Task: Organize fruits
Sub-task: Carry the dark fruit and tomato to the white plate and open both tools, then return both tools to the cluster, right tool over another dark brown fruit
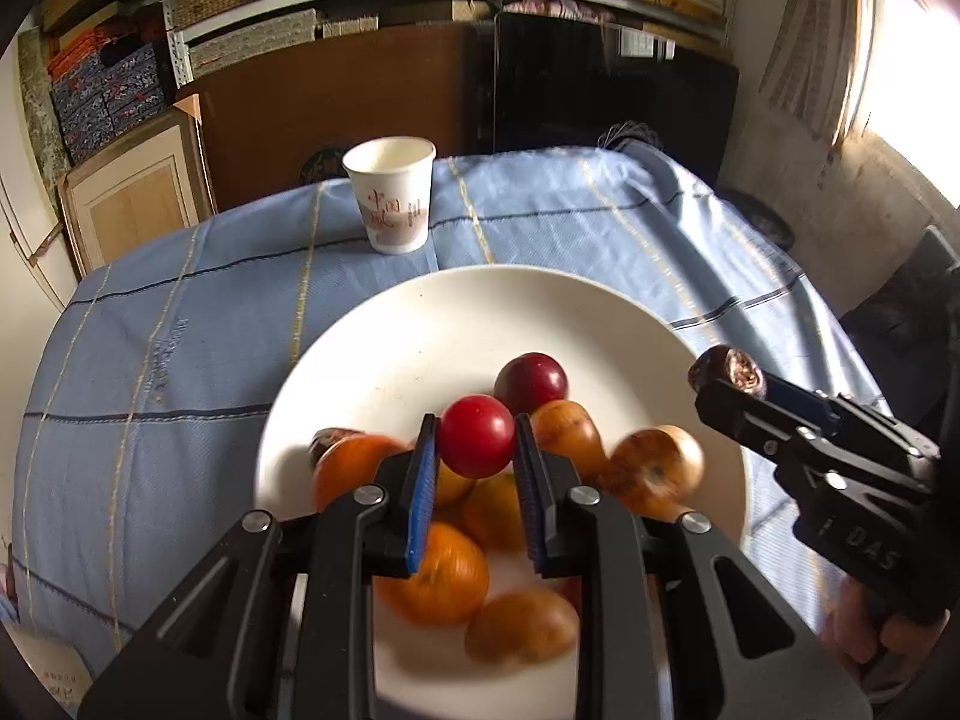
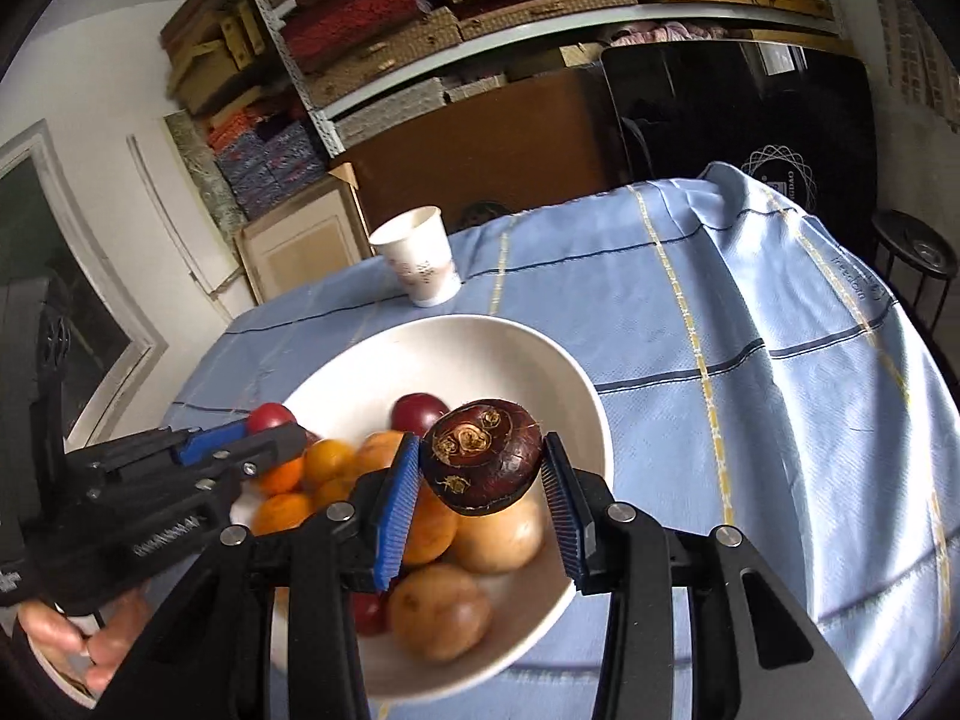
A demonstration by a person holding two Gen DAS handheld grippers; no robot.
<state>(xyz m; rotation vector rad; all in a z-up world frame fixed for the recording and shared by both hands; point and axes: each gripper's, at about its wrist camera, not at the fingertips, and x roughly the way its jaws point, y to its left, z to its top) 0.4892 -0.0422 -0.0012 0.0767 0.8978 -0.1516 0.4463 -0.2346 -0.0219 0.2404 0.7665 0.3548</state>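
Blue-padded jaws of the left gripper [image 1: 474, 450] clamped a red fruit [image 1: 477, 435] above the white bowl [image 1: 384, 348] of orange fruit [image 1: 441, 579]; the right gripper [image 2: 480, 480] pinched a dark brown bulb [image 2: 483, 456] just beside. Behind stood a paper cup [image 1: 393, 201] on the blue-clothed surface [image 1: 180, 330].

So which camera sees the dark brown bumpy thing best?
The right wrist view: the dark brown bulb sits close and sharp between the right tool's blue pads. The left wrist view shows it small, half hidden at that tool's tip.

shelves [image 2: 540, 6]: stacked boxes | wall [image 2: 102, 60]: white | window [image 1: 918, 60]: bright daylight
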